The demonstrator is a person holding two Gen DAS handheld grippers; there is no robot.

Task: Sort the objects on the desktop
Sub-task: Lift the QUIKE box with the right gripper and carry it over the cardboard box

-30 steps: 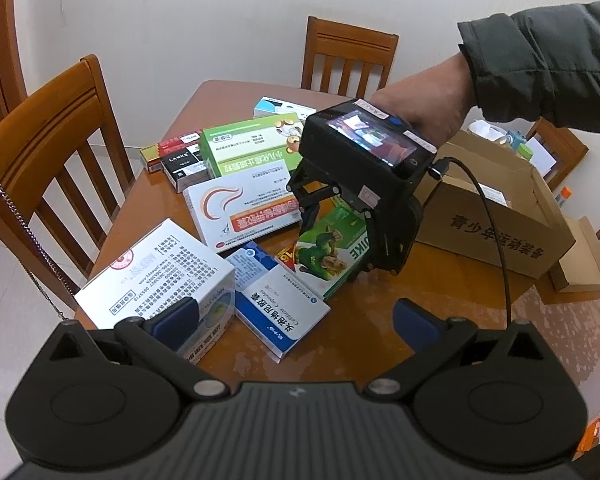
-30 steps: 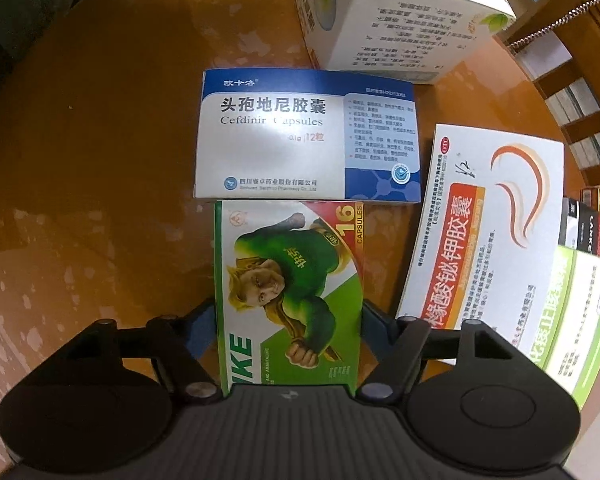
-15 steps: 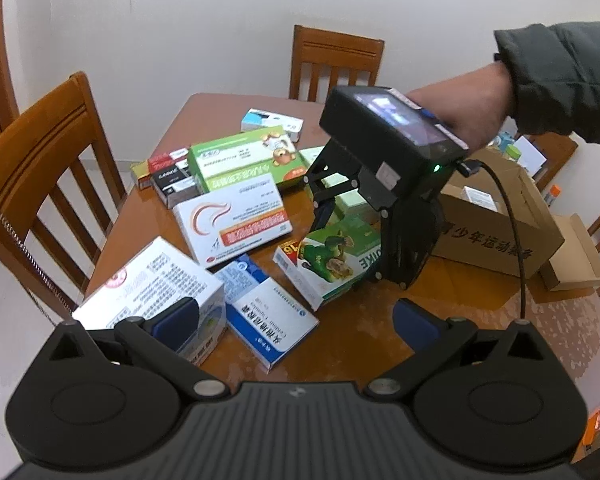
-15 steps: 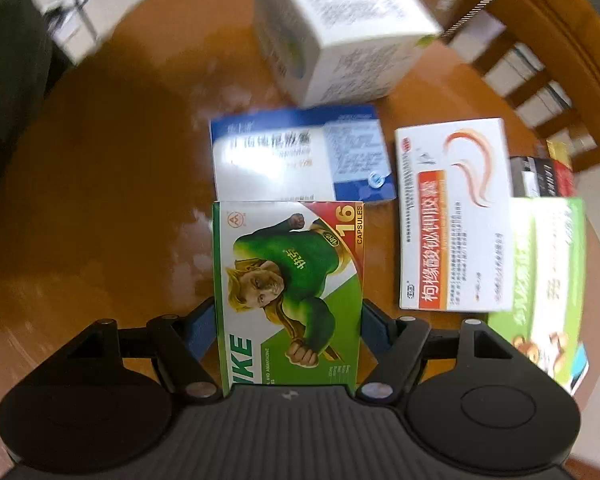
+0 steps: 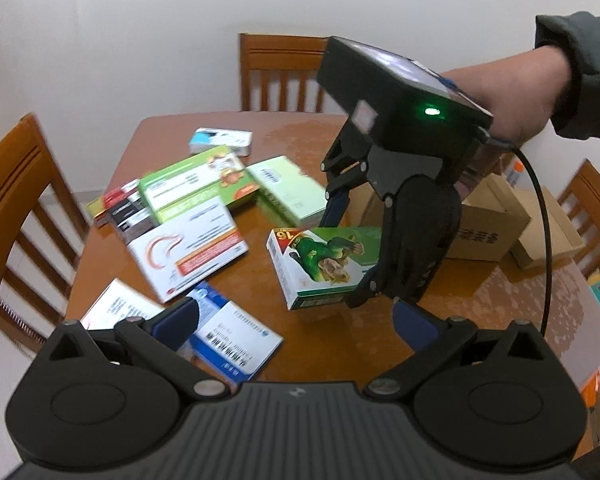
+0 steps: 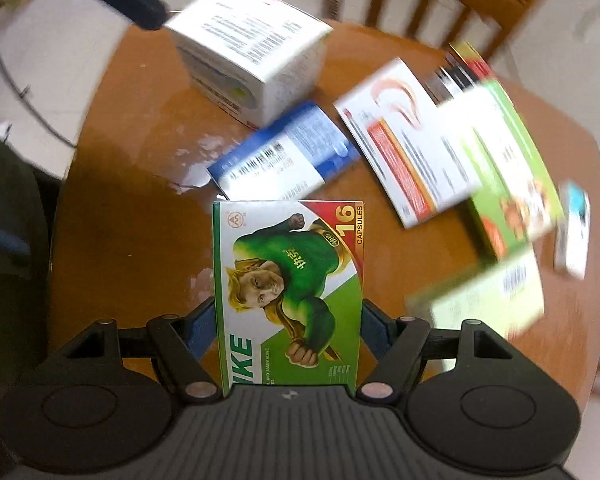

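My right gripper (image 6: 288,324) is shut on a green capsule box with a cartoon strongman (image 6: 288,284) and holds it in the air above the wooden table (image 6: 132,248). The left wrist view shows that gripper (image 5: 352,248) with the box (image 5: 324,264) lifted over the table middle. My left gripper (image 5: 296,320) is open and empty, low at the near table edge, over a blue-and-white box (image 5: 236,340). Several medicine boxes lie on the table's left half: a white-orange one (image 5: 188,248), a green one (image 5: 200,184), a pale green one (image 5: 288,190).
An open cardboard carton (image 5: 488,224) stands at the right of the table, with a smaller carton (image 5: 548,240) beside it. A large white box (image 6: 248,44) sits near the table's edge. Wooden chairs (image 5: 280,72) ring the table. Small dark boxes (image 5: 128,212) lie at far left.
My right gripper has lifted the green capsule box off the table and carried it up and to the right. The left gripper has stayed open and drawn back a little.
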